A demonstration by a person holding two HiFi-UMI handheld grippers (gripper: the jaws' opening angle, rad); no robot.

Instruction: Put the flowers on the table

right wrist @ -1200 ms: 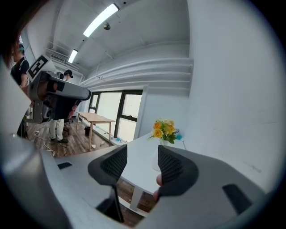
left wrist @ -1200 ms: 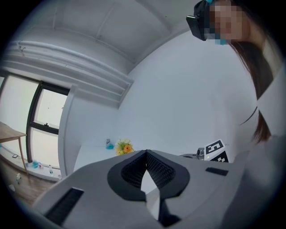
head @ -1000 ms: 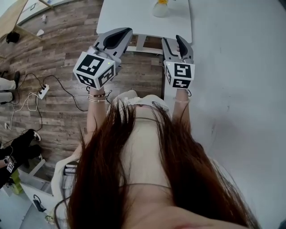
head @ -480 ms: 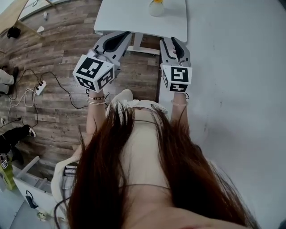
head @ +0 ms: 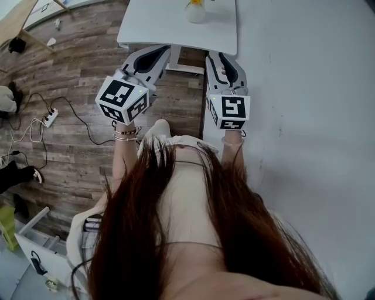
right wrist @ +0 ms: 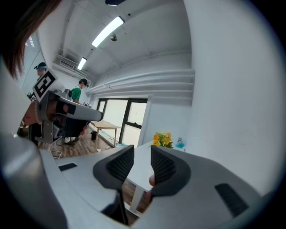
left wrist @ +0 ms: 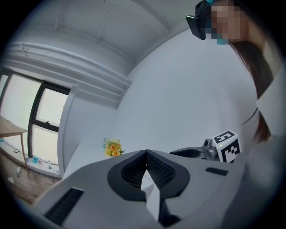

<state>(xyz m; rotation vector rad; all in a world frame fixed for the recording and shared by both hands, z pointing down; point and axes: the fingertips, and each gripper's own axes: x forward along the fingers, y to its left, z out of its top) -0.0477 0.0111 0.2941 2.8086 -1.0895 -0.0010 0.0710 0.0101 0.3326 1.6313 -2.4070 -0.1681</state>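
Observation:
The yellow flowers [head: 195,3] stand in a clear vase on the white table [head: 170,29], at the top edge of the head view. Both grippers are held in the air short of the table's near edge. My left gripper [head: 165,50] is shut, its ribbed pads meeting at the tip [left wrist: 146,154] with nothing between them. My right gripper [head: 218,56] is closing; a narrow gap [right wrist: 142,154] remains between its pads and nothing is in it. The flowers [left wrist: 112,147] [right wrist: 162,139] appear beyond the jaws in both gripper views.
A white wall [head: 304,88] runs along the right, close to the table. A power strip with cables [head: 55,119] lies on the wood floor at left. A small blue item [right wrist: 180,144] sits beside the flowers. People [right wrist: 82,91] and a wooden table [right wrist: 105,126] are by the far windows.
The table and flowers have slid up and left in the head view. The right gripper's jaws have narrowed. Both grippers sit slightly lower in the frame.

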